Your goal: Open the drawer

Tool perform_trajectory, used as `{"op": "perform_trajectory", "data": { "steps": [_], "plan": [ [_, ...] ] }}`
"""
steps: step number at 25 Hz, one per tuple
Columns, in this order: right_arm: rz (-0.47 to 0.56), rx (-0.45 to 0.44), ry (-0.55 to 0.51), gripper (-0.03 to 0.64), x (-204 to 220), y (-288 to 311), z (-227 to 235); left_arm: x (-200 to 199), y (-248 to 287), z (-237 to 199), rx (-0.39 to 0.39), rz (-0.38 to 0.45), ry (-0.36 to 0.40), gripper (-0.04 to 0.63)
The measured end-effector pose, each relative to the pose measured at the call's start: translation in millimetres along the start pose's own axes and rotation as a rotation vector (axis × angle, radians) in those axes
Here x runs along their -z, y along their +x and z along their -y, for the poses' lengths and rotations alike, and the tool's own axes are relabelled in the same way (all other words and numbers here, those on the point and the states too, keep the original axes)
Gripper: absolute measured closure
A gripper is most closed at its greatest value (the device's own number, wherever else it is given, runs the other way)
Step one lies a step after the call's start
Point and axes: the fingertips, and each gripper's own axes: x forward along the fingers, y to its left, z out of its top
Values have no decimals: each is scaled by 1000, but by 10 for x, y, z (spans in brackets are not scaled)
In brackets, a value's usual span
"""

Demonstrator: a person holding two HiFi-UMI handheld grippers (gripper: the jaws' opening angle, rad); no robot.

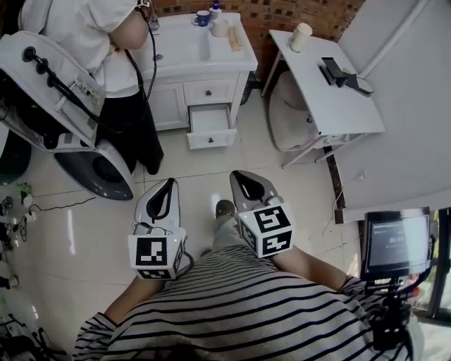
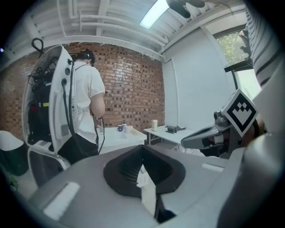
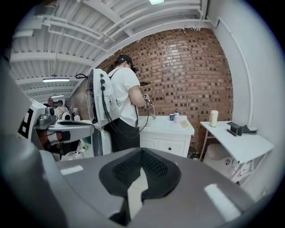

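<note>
Left gripper is hanging well short of the white cabinet, jaws pressed together with nothing between them. Right gripper is riding just beside it, equally far from the cabinet, clenched and empty too.

Now the cabinet front. At its left end a person in a white top is standing against it. On its right-hand side, the lower drawer is sitting pulled out over the floor tiles, and the upper drawer directly above is lying flush and shut. So the open state the task asks for is already showing on that lower drawer. If that is the drawer meant, I'm judging nothing is left to do. If it is the upper one, that one is shut, and both grippers are too far off to act on either.

On to containers. The open drawer is showing a bare white inside, with no contents I can make out. On the cabinet top, the blue mug and white cup are standing near the back edge, contents too small to tell. Right of the cabinet, a pale cup is standing on the white table.
</note>
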Motion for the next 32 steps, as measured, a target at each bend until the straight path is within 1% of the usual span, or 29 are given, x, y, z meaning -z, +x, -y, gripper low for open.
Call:
{"op": "perform_trajectory", "data": {
  "steps": [4,7,10,13,17,20,25,32],
  "plan": [
    [4,-18,-16,615,125,-405,-322,94,-424,250,25,-3,-9,579],
    [18,-35,-17,615,152,-641,-492,116,-649,357,5,4,-38,579],
    [45,-61,-25,615,120,-834,-560,103,-790,519,-13,16,-48,580],
    [60,-72,-26,615,111,-927,-514,66,-827,639,-29,18,-48,579],
    [68,-111,-36,615,118,-968,-396,78,-768,722,-74,20,-21,579],
    [71,-120,-39,615,138,-1042,-211,-9,-667,858,-98,19,-42,580],
    [70,-136,-28,615,216,-1142,73,78,-442,1163,-78,8,-24,580],
    [68,-159,-35,615,271,-1192,225,91,-265,1399,-48,-12,-19,579]
  ]
}}
